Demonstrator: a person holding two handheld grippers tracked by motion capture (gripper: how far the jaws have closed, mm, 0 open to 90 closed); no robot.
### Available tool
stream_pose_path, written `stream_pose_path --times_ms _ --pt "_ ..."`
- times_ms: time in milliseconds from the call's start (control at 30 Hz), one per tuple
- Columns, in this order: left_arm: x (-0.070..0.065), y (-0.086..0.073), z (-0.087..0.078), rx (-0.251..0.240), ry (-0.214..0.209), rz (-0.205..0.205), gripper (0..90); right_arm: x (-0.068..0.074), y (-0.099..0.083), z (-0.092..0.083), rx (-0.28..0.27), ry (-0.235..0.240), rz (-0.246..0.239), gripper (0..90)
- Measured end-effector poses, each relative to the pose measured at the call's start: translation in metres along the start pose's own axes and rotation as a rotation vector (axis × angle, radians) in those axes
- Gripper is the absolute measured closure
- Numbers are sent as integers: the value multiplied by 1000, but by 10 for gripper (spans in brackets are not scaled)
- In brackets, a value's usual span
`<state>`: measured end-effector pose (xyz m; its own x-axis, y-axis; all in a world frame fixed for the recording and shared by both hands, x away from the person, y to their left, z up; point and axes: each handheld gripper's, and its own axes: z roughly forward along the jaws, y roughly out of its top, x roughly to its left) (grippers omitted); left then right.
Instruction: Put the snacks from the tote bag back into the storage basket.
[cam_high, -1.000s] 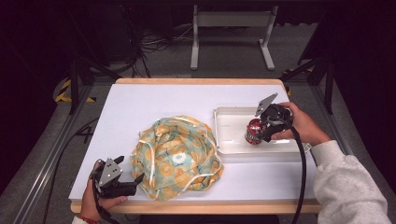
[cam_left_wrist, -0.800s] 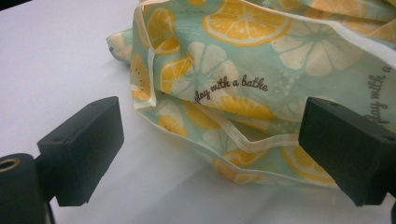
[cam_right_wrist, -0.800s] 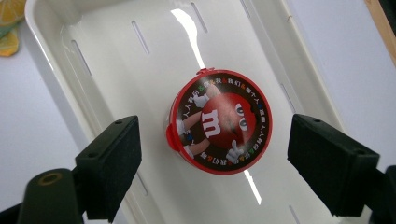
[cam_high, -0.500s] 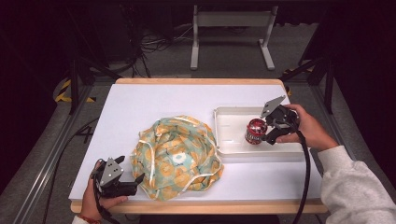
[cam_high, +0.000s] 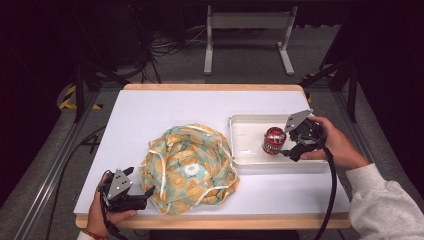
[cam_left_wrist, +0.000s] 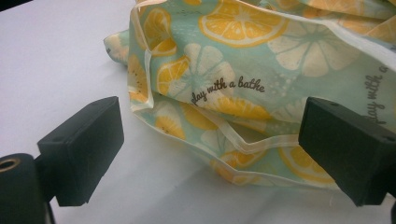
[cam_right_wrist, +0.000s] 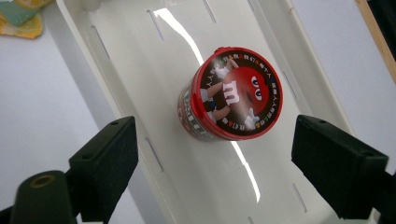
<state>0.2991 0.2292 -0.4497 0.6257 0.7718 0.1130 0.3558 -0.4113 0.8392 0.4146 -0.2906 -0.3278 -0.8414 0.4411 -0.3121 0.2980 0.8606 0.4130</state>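
Note:
A red candy tub (cam_high: 273, 140) with a cartoon lid (cam_right_wrist: 233, 93) stands in a white tray (cam_high: 247, 131) at the table's right. My right gripper (cam_high: 288, 142) is just right of the tub, open, and its jaws (cam_right_wrist: 215, 168) stand wide on either side without touching it. A crumpled lemon-print cloth bag (cam_high: 187, 167) lies at the front middle. My left gripper (cam_high: 141, 181) rests at the front left, open, with the bag's edge (cam_left_wrist: 243, 79) between and beyond its jaws, and it holds nothing.
The white table top (cam_high: 165, 115) has bare room at the back and left. Its wooden front edge (cam_high: 250, 221) runs close below the bag. Both cables trail off toward the person. The tray floor (cam_right_wrist: 140, 56) around the tub is bare.
My right gripper has drawn back to the right, away from the tub, which stays upright in the tray. The left gripper and the bag have not moved.

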Motion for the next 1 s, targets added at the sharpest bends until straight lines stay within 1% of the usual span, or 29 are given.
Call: stream_pose_path --times_ms 67,133,367,600,633,700,733,767,833,967,1000 --pt "0 0 0 0 -1 0 74 1 -3 -2 -8 5 10 144" --pt "0 0 0 2 -4 0 74 3 -5 -3 -16 -5 13 142" --pt "-1 0 1 2 -4 2 74 8 -13 -4 -33 -2 28 132" --pt "-1 0 1 4 -5 0 74 16 -25 -6 -52 -27 51 138" --pt "-1 0 1 4 -5 2 73 17 -28 -7 -59 -22 59 138" --pt "-1 0 1 7 -5 3 74 19 -32 -8 -78 -30 57 136" --pt "-1 0 1 9 -6 3 74 19 -35 -9 -81 -29 66 132" --pt "-1 0 1 11 -7 3 74 20 -37 -10 -89 -41 69 134" --pt "-1 0 1 10 -7 7 74 22 -41 -11 -110 -45 84 132" --pt "-1 0 2 13 -9 6 74 25 -51 -13 -124 -55 101 131" --pt "-1 0 2 14 -9 7 74 26 -52 -13 -125 -65 105 131"
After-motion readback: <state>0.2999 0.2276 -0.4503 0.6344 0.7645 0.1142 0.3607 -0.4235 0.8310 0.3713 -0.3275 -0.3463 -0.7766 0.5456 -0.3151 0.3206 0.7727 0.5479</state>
